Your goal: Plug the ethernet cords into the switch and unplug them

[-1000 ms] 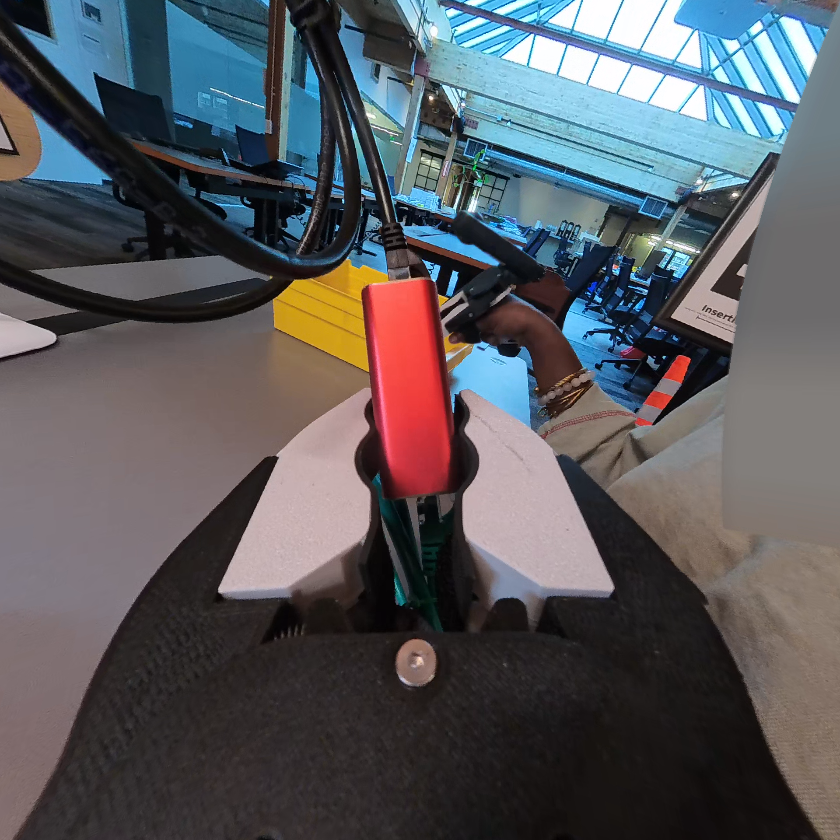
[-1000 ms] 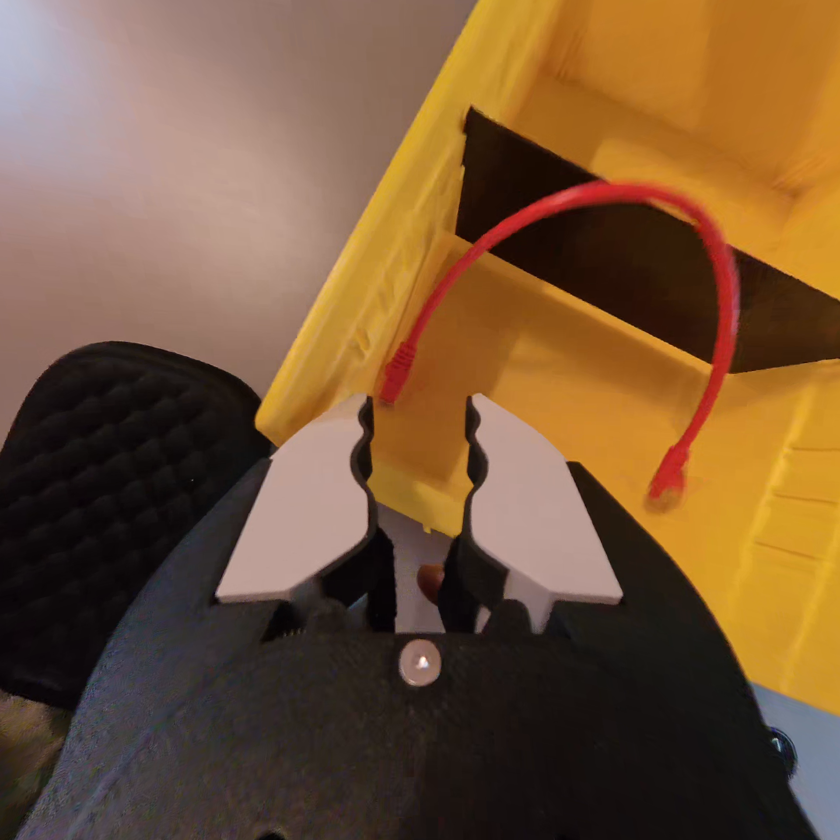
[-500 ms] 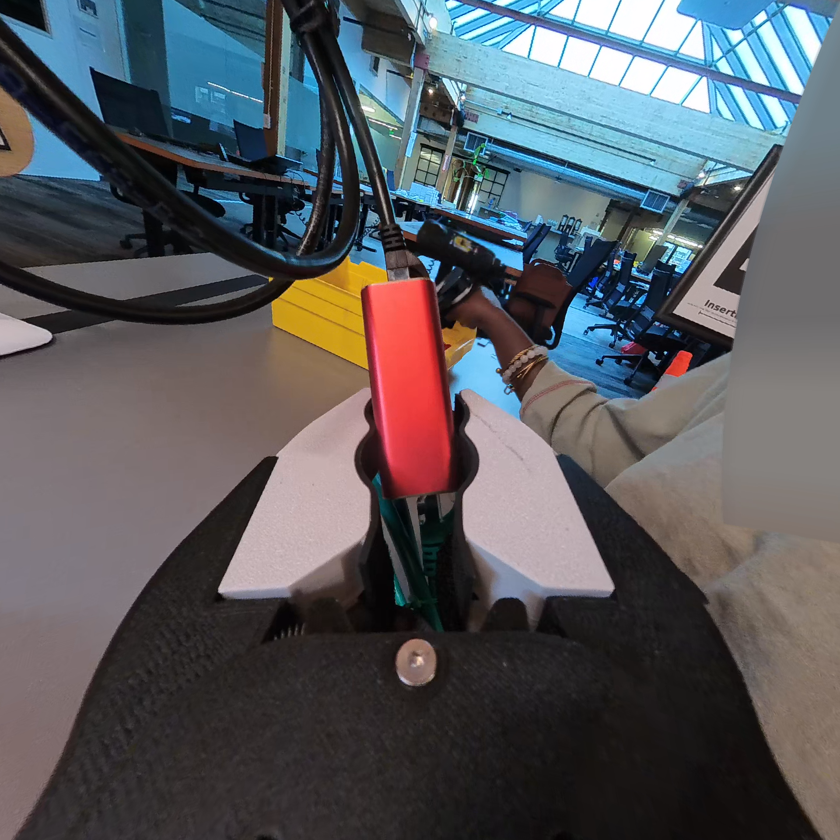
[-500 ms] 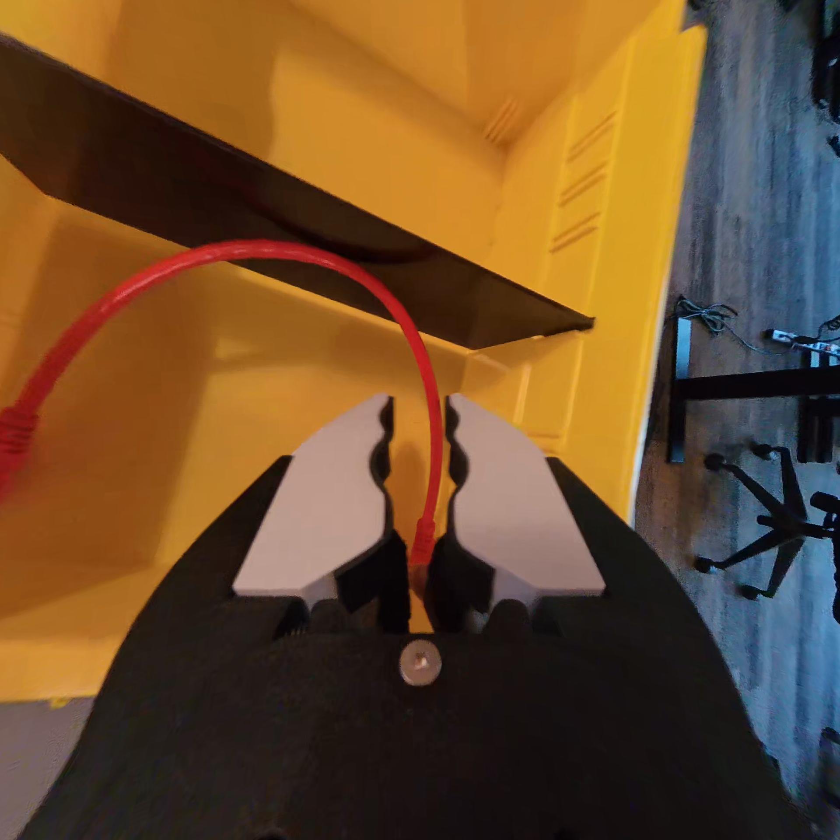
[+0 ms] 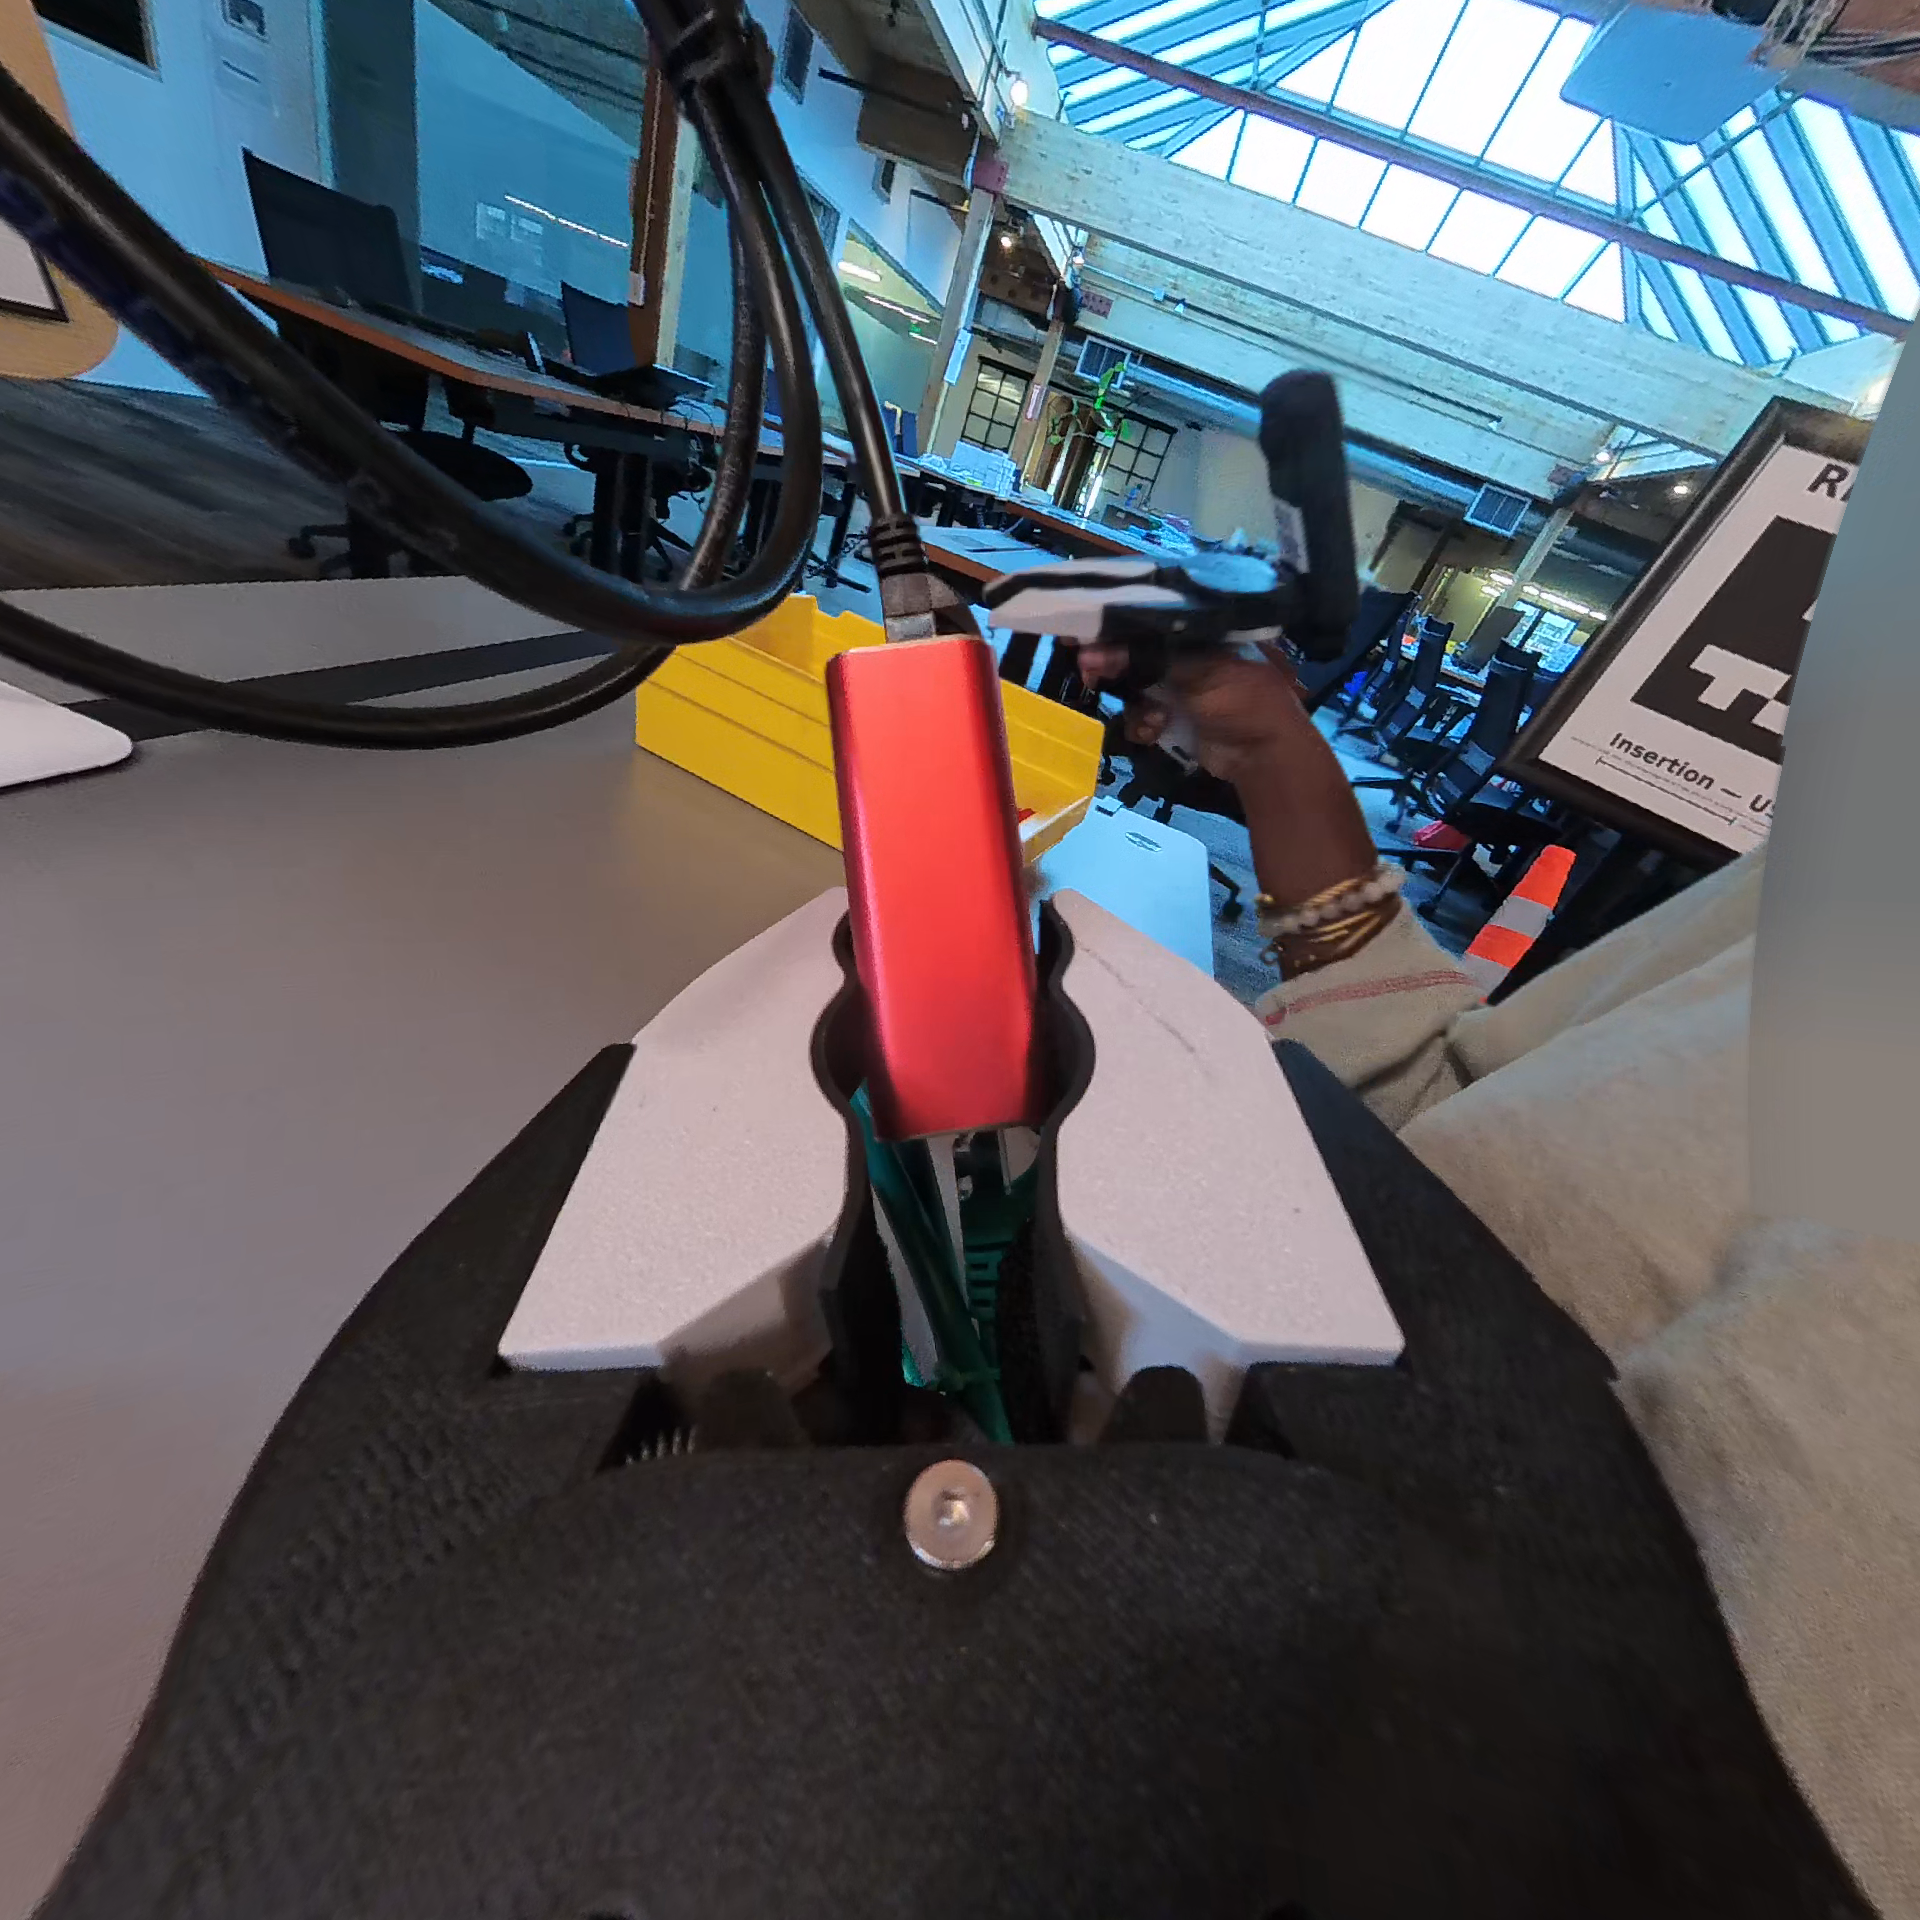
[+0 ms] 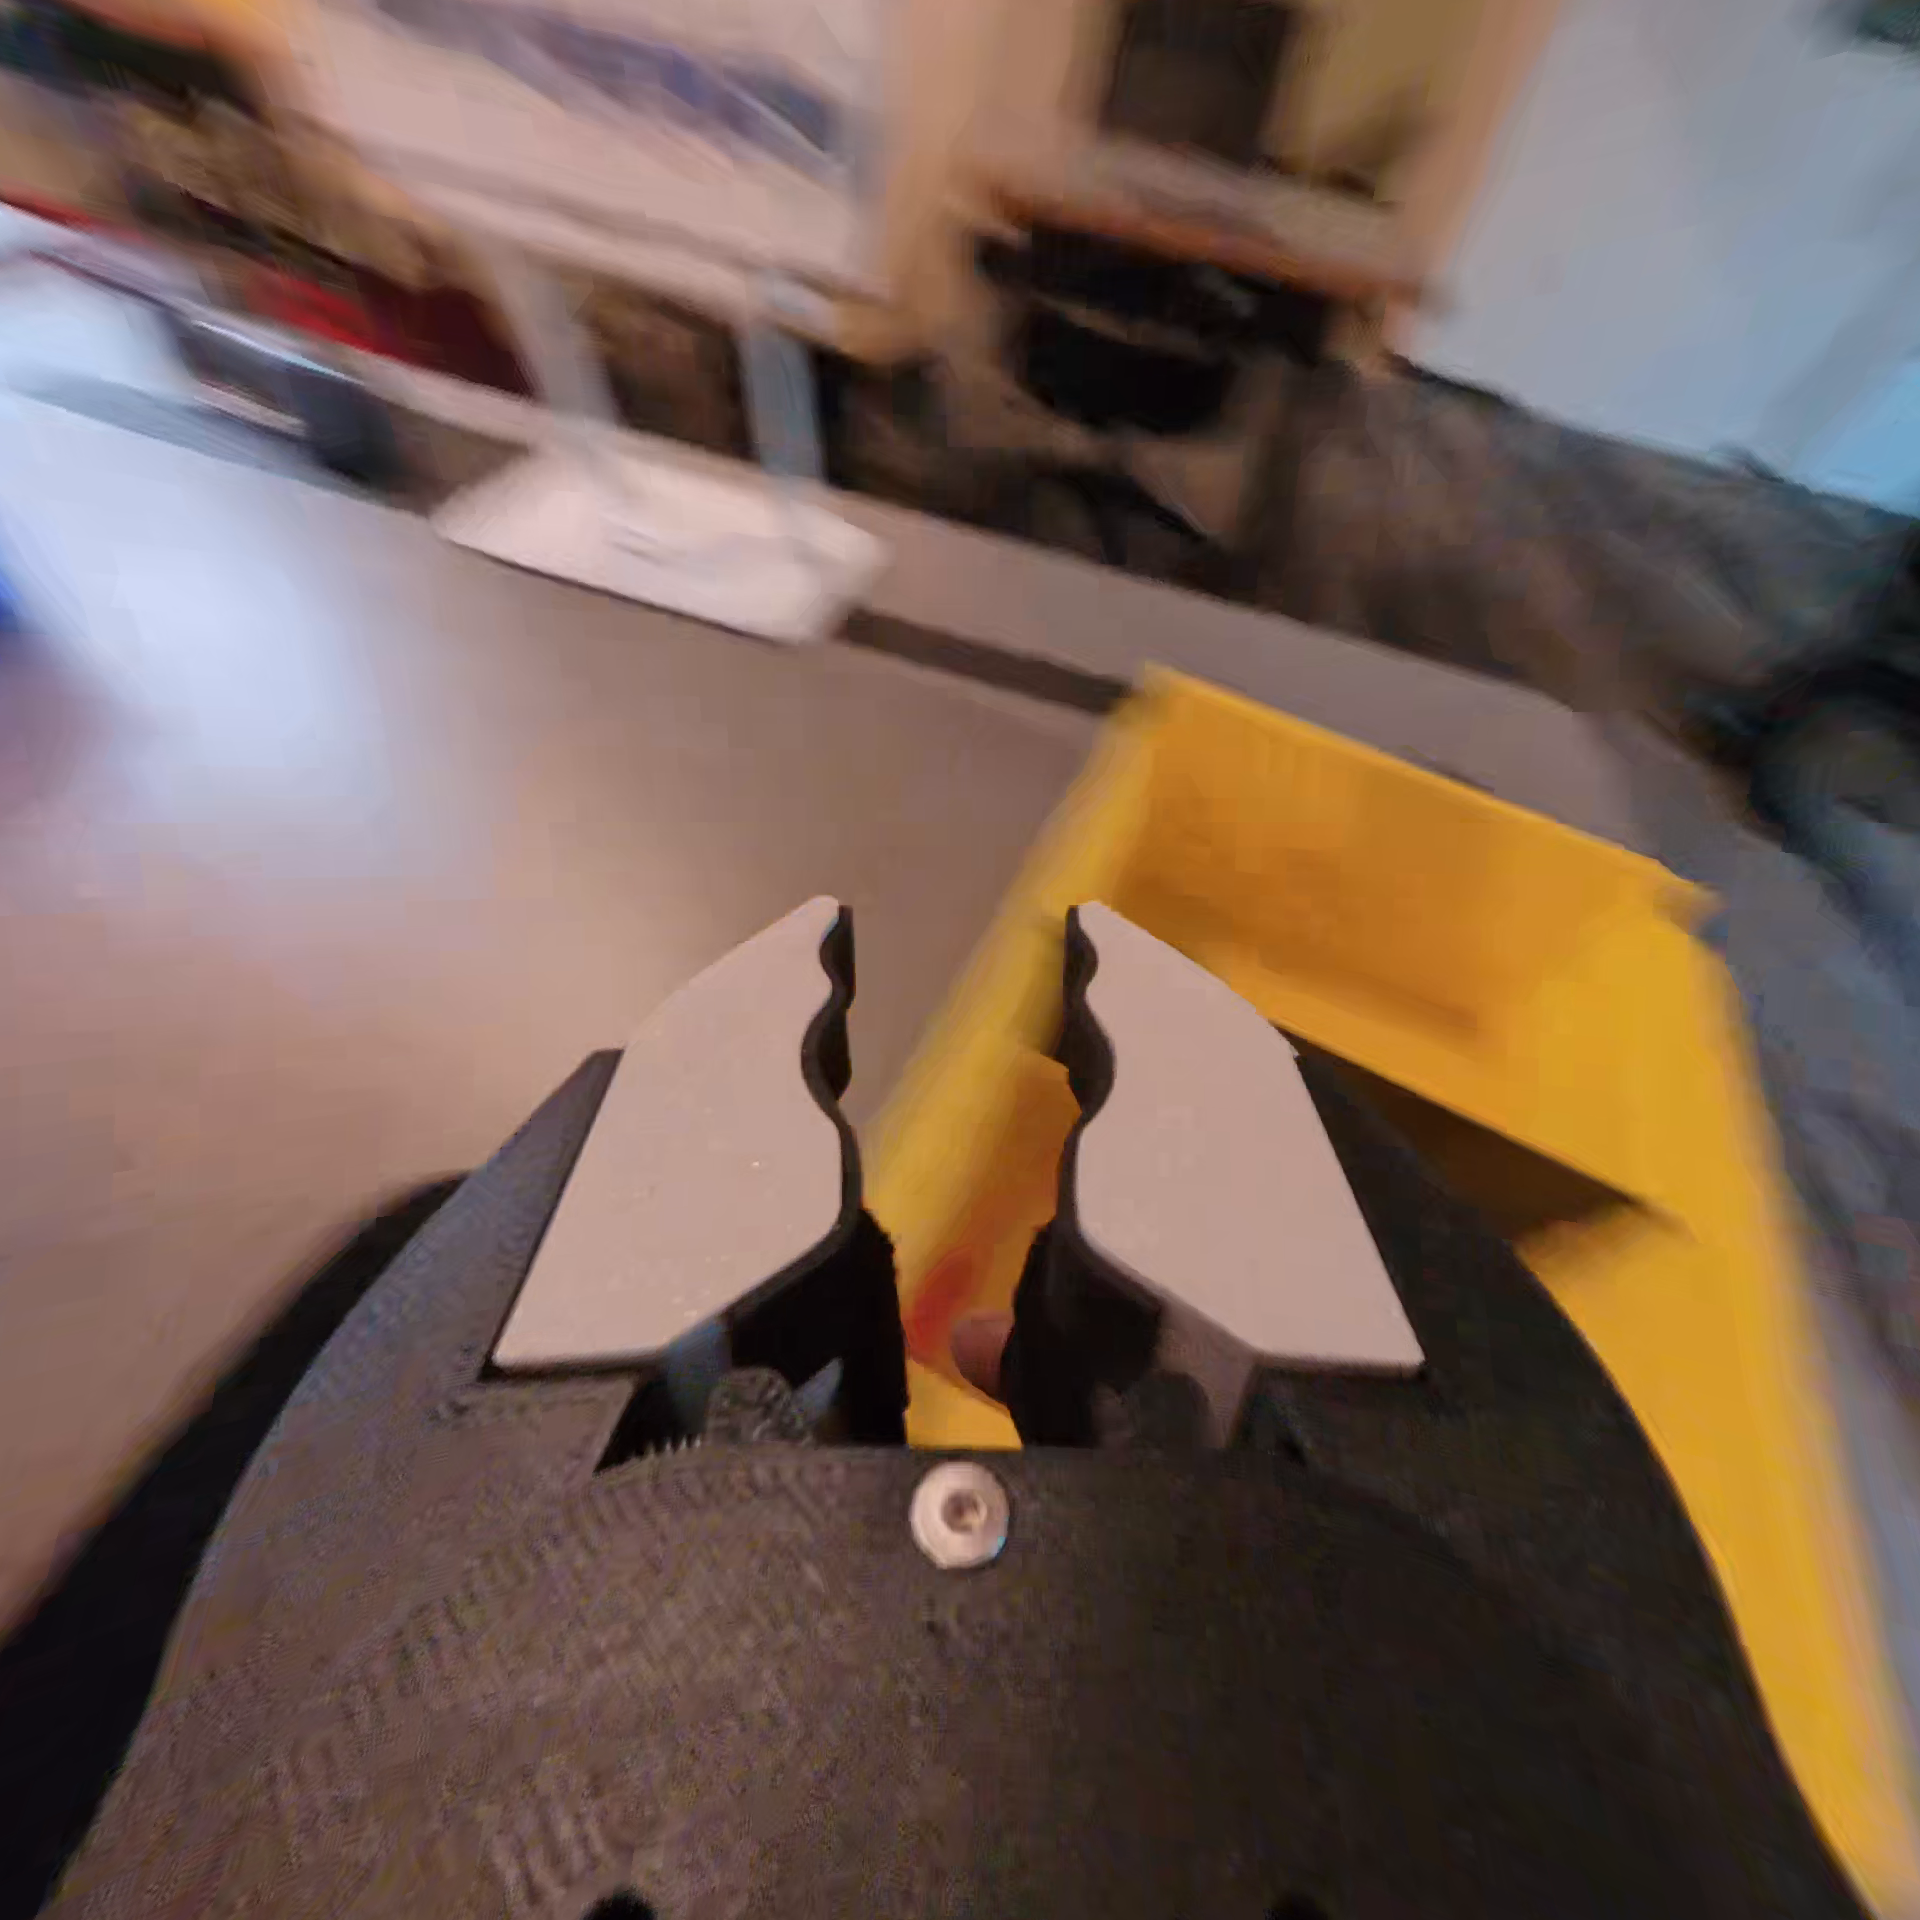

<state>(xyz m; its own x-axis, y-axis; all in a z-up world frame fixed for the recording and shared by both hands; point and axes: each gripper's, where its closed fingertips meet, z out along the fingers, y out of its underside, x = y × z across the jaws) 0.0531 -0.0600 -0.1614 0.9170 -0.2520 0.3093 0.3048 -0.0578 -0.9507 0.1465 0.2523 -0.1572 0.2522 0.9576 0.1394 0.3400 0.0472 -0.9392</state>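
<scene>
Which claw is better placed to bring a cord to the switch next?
Right, probably. The right claw is open by the yellow bin; the left claw is shut on the red switch, holding it.

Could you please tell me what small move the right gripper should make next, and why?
Probably swing the right gripper toward the red switch: its jaws stand apart with nothing clearly held, and green cords are plugged into the switch's near end.

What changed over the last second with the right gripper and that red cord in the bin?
The right gripper dipped into the yellow bin, closed around the red cord, then lifted out and swung level; its fingers are now apart, and blur hides whether it kept the cord. The left gripper stayed clamped on the red switch.
</scene>
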